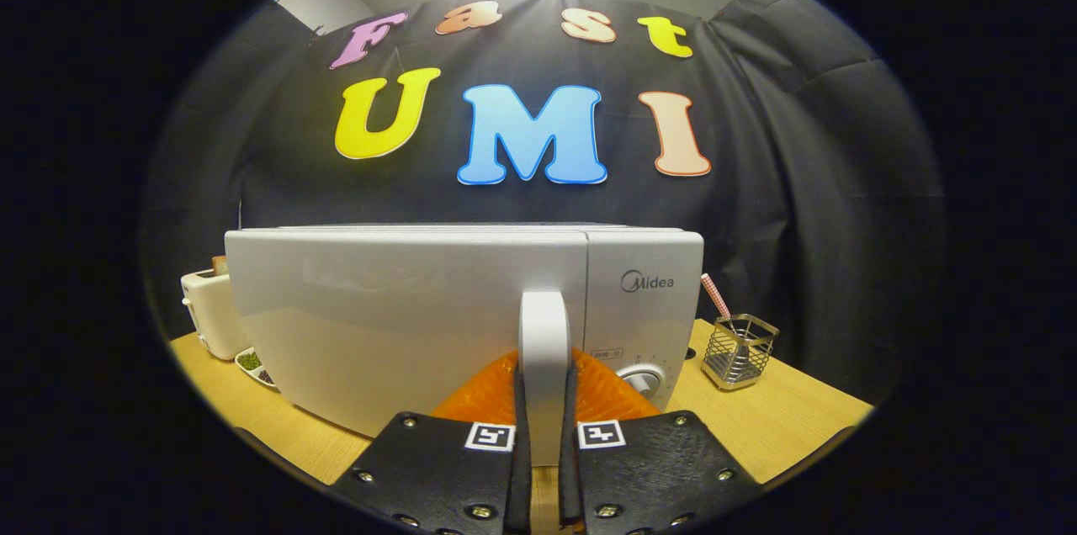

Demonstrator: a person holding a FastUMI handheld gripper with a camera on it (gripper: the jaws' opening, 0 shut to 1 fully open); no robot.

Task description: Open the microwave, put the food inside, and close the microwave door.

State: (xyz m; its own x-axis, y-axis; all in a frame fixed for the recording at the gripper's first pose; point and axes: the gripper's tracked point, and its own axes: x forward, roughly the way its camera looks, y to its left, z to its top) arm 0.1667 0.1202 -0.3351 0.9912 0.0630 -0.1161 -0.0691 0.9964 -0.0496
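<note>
I see my claw (545, 400) pinching the door handle (544, 333), both fingers (520, 409) pressed against its sides; the microwave (421, 308) stands on the bench (782, 426) with its door flush; a dial (644, 381) sits right of the handle; toaster (206, 308) and small dishes (252, 365) lie left; a wire holder (739, 350) stands right.

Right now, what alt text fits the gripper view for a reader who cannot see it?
The gripper is shut on the handle of the closed white microwave on a wooden table. A toaster stands to one side, a wire holder to the other.
</note>
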